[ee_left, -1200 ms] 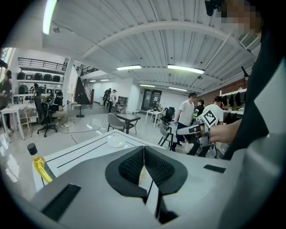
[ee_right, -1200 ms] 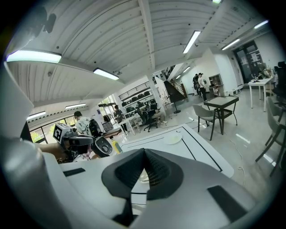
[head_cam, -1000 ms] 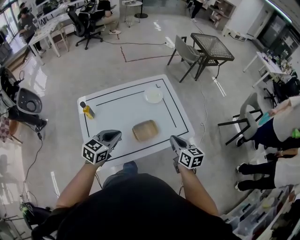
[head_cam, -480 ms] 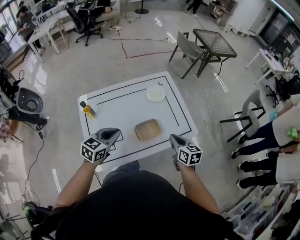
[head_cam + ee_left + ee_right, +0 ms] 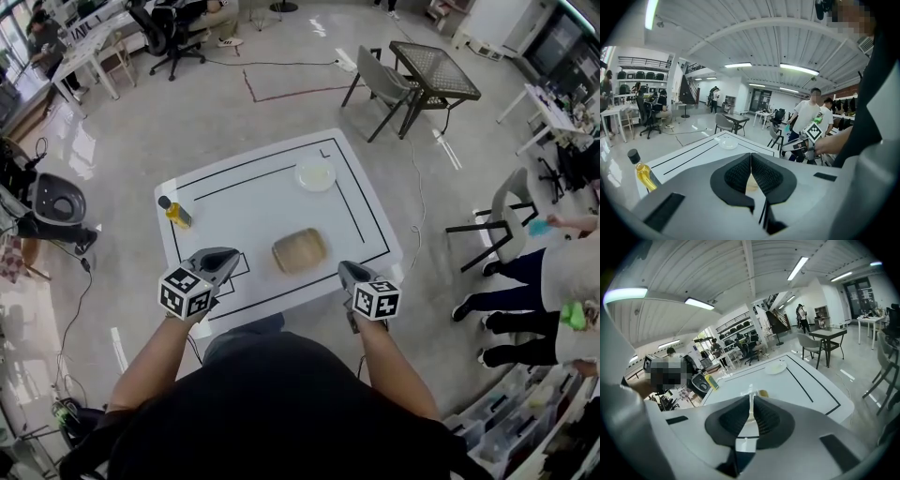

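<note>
the left claw [image 5: 223, 258] and the right claw [image 5: 345, 272] were both clenched with no thing between their jaws, held over the near edge of the white surface [image 5: 253, 202]. the tan tray [image 5: 299, 250] lay on the surface between them, slightly ahead and apart from both. bare surface and a black line lay between each claw and the tray, while a bottle of yellow liquid [image 5: 175, 213] stood at the far left and a white plate [image 5: 315, 174] sat near the far right corner.
</note>
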`<state>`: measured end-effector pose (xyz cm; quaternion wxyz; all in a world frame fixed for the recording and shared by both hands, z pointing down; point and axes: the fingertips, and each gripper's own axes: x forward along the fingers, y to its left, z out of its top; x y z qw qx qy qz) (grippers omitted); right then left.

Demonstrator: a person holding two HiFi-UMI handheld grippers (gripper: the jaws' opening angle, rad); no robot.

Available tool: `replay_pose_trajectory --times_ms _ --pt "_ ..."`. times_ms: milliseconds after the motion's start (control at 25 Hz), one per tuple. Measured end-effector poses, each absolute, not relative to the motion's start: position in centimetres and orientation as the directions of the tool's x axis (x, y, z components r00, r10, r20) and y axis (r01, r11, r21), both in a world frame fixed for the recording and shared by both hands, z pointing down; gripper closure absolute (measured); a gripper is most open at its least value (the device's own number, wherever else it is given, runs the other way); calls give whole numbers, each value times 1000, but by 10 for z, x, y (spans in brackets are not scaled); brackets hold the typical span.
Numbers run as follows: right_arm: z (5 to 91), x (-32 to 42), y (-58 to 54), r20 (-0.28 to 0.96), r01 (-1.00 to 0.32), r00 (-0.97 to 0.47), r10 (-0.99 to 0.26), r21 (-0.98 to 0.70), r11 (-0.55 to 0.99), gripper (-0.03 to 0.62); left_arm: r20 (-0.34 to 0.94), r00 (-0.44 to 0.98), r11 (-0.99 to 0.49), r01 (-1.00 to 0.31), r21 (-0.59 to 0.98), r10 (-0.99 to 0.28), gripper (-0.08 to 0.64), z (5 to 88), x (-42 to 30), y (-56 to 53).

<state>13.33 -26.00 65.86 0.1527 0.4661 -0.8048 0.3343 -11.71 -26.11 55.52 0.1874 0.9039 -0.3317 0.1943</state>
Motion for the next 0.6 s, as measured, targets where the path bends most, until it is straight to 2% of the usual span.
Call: replay_pose_trajectory --times_ms 600 --pt "717 124 -269 607 -834 -546 -578 -457 308 491 539 695 -707 -667 235 -477 537 589 -117 -269"
